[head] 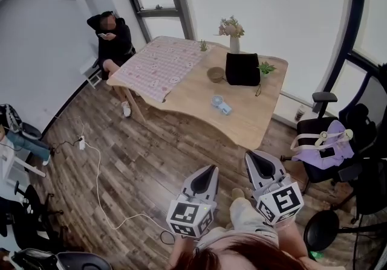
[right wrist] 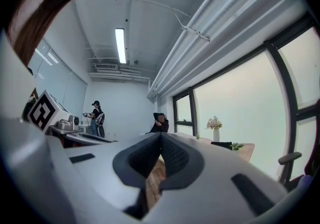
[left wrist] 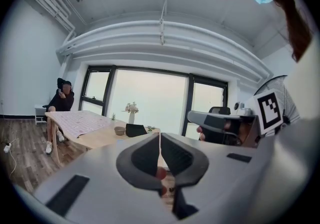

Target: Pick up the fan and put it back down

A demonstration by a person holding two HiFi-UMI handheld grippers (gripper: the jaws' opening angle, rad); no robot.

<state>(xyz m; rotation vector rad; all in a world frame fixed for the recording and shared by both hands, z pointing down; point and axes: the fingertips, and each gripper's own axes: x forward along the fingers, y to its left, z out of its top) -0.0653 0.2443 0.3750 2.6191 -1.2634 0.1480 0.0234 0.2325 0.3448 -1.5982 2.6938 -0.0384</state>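
Nothing is done yet: the fan [head: 221, 104] lies untouched on the table [head: 260, 121], near its front edge, so both lifting and setting down are left (after an approach, probably). The left gripper [head: 211, 168] and right gripper [head: 250, 154] hang well short of the table, jaws pressed together, empty. One fan, one table, two grippers, one bowl [head: 215, 73], one vase [head: 234, 44].
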